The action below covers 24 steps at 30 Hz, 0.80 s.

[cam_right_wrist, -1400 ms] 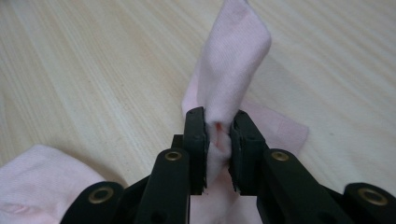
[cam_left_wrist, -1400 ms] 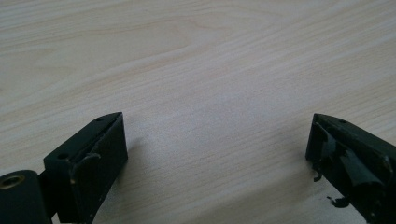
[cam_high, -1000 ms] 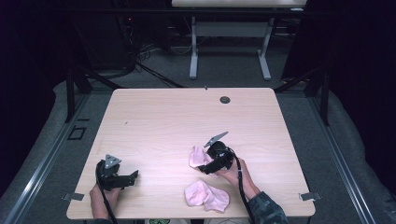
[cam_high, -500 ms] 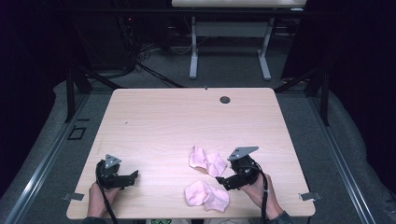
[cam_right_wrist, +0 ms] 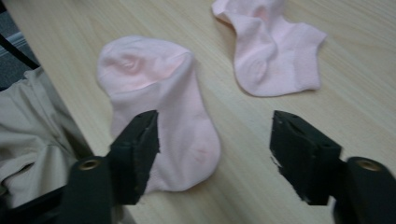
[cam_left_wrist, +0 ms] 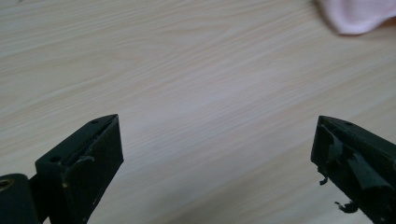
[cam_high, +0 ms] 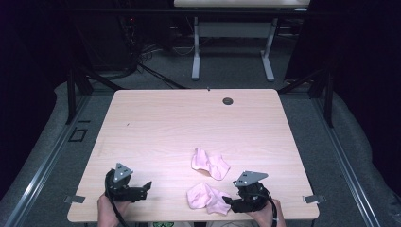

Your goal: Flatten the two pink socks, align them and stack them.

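Currently, in the high view, the right gripper sits at the near edge of the table, with its tips at the right end of the near sock. The far sock lies just beyond, apart from the near one and ahead of this gripper. The placement suggests an approach to pick up the near sock by its end, the part closest to the hand. The left gripper rests low near the same table edge, well to the left of both socks, with bare tabletop ahead of it; it appears to be on standby.

Next, the left gripper view shows what the high view cannot resolve: the jaws stand wide apart with nothing but wood grain between them. A pink corner of one sock sits far ahead and to the right of the tips; which sock it is cannot be told.

Finally, the right gripper view gives the detail of the approach. The jaws are apart and have just been closing. The near sock passes under the left jaw and reaches partway into the gap, but no pad presses on it. The far sock lies ahead of the right jaw, crumpled at its upper end. Beige fabric of the person's clothing is visible past the table edge, to the left of the left jaw.
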### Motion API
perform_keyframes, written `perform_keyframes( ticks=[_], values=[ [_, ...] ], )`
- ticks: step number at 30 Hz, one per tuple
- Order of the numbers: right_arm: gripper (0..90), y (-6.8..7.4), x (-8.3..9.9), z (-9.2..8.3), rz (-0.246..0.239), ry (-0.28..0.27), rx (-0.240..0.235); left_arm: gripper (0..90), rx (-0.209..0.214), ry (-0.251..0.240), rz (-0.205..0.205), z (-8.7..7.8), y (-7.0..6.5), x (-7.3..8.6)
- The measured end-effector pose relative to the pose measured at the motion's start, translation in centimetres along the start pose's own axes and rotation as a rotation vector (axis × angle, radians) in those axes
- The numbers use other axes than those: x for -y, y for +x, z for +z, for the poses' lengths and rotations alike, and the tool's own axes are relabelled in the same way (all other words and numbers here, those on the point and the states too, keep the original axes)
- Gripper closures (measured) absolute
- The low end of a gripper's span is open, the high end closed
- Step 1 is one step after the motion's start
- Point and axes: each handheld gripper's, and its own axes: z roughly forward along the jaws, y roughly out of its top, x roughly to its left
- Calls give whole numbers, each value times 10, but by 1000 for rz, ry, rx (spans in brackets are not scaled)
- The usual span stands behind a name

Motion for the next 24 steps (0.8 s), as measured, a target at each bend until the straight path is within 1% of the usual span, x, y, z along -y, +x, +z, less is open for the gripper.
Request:
perform_keyframes(
  ticks=[1, 2, 3, 4, 5, 6, 7, 8, 9, 10, 11, 12, 13, 14, 15, 16, 17, 18, 19, 20, 21, 22, 23, 24],
  values=[
    [379, 0, 0, 0, 0, 0, 0, 23, 17, -10, 7, -1, -8, -1],
    [445, 9, 2, -1, -17, -10, -14, 29, 36, -19, 17, -1, -15, -1],
    [445, 9, 2, -1, -17, -10, -14, 29, 54, -24, 33, -1, -21, -1],
    [496, 20, 4, 0, -46, -13, -43, 37, 72, -34, 35, -1, -28, -1],
    [526, 26, 4, 2, -61, -11, -52, 42, 104, -45, 50, 1, -40, -2],
    [526, 26, 4, 2, -61, -11, -52, 51, 104, -45, 50, 1, -40, -2],
    [539, 31, 4, 4, -83, 1, -68, 51, 108, -46, 59, 2, -45, -2],
    [554, 36, 5, 9, -103, 4, -76, 72, 116, -40, 72, 5, -49, -3],
    [569, 39, 6, 14, -122, 20, -84, 85, 125, -40, 74, 8, -52, -3],
    [606, 41, 8, 25, -121, 45, -102, 112, 137, -34, 75, 11, -55, -3],
    [622, 42, 9, 30, -125, 61, -104, 125, 138, -28, 81, 13, -58, -3],
    [648, 42, 11, 34, -131, 78, -96, 143, 146, -25, 95, 15, -62, -4],
    [669, 42, 12, 38, -129, 90, -91, 146, 146, -25, 95, 15, -62, -4],
    [704, 41, 13, 40, -129, 94, -91, 151, 155, -34, 114, 15, -66, -5],
    [745, 40, 14, 40, -120, 83, -87, 159, 158, -39, 124, 15, -69, -6],
    [769, 38, 13, 40, -117, 85, -82, 171, 158, -39, 124, 15, -69, -6],
    [769, 38, 13, 40, -117, 85, -82, 171, 183, -50, 142, 14, -74, -7],
    [830, 33, 14, 41, -100, 69, -95, 233, 192, -55, 163, 13, -76, -8],
    [849, 31, 15, 41, -91, 59, -110, 263, 200, -56, 169, 13, -80, -9],
    [863, 29, 16, 42, -78, 48, -128, 283, 217, -54, 181, 13, -83, -10],
    [871, 28, 17, 42, -65, 44, -132, 318, 230, -61, 185, 14, -87, -11],
    [878, 26, 17, 41, -62, 38, -137, 357, 234, -63, 195, 14, -90, -11],
    [883, 24, 17, 41, -47, 29, -143, 384, 251, -64, 203, 15, -94, -12],
    [888, 22, 17, 39, -38, 25, -149, 385, 263, -67, 213, 15, -98, -14]
  ],
)
